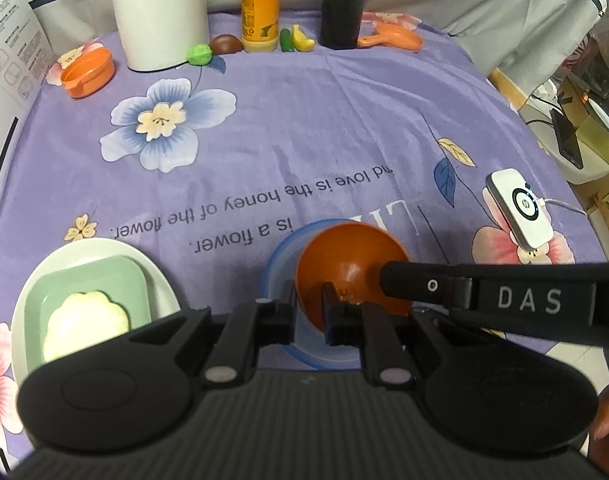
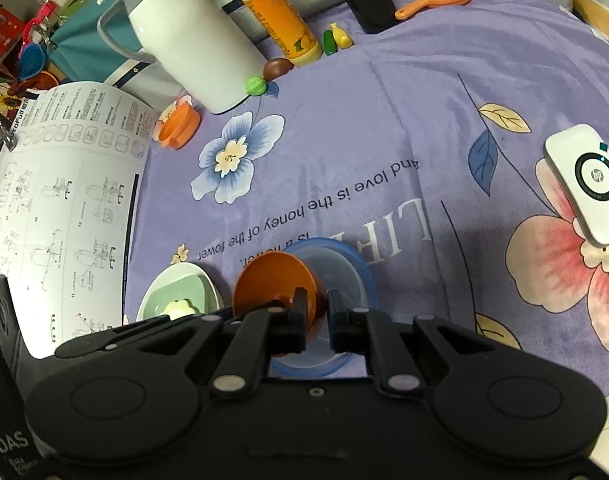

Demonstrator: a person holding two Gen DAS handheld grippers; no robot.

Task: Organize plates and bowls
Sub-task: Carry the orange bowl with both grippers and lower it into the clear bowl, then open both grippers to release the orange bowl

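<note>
Both tools are clamped narrow on the same thing: the left gripper (image 1: 308,312) and the right gripper (image 2: 316,322) each pinch the rim of a small round orange plastic bowl (image 1: 344,272), held tilted on edge just ahead of their fingertips and directly above a round translucent plate with a blue rim (image 2: 344,264) that lies on the cloth beneath them. Judging from this, the bowl is about to be set into that plate but is not yet resting flat, so this step is unfinished. To the left of the left tool a stack looks already sorted: a white oval plate (image 1: 156,280) carrying a square pale green dish (image 1: 116,280), with a small cream flower-shaped dish (image 1: 84,316) on top. Well ahead of the tools, a small orange toy pot (image 1: 88,72) and an orange toy frying pan (image 1: 392,38) lie apart near the far edge; whether they belong to the tidy-up I cannot tell. The surface is a table under a lilac cloth (image 1: 304,128) printed with flowers and upside-down lettering. At its far side stand a white thermos jug (image 2: 192,48), an orange juice bottle (image 1: 260,4), a dark cylinder (image 1: 340,4) and some small toy foods. A white box-like device with a cable (image 1: 520,212) sits ahead right, and a printed instruction sheet (image 2: 60,200) lies far left.
</note>
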